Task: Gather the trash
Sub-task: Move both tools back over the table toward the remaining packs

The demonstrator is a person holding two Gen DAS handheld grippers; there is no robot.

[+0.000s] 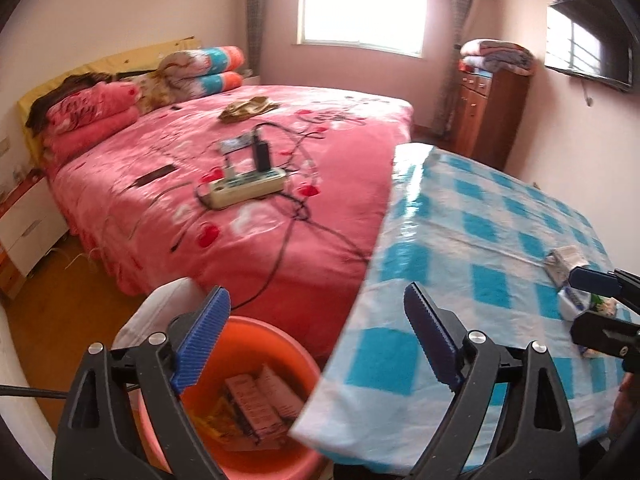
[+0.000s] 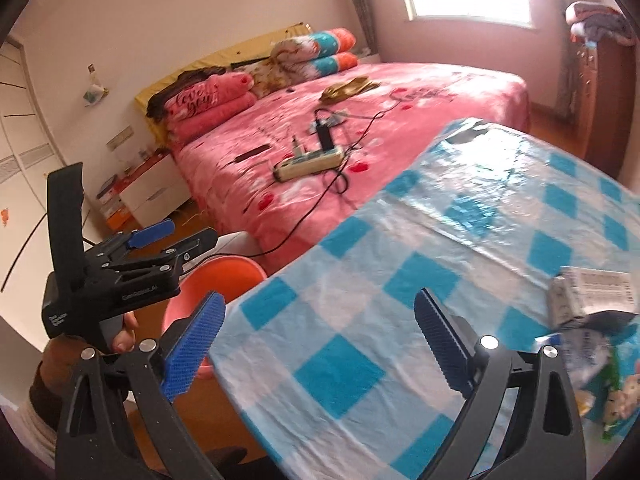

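Blue ribbed pads of the left hand-held gripper (image 1: 316, 336) stand wide apart with nothing between them, above the orange basin (image 1: 240, 412) on the floor, where some flat cartons (image 1: 260, 404) already lie. Beside it, the right hand-held gripper (image 2: 320, 344) is also spread wide and empty, over the bench (image 2: 360, 280) with its blue-checked plastic cover.

Remaining trash (image 2: 592, 320) sits at the right part of the bench: a white printed box (image 2: 592, 286) and, just beside it, crumpled wrappers (image 2: 616, 392). I judge these things light and soft; the box would dent under strong pressure, and the film may slip. A grip across the narrow sides of the box looks safest, and the wrappers are best pinched at a bunched fold. Shiny cover could let the pieces slide away.
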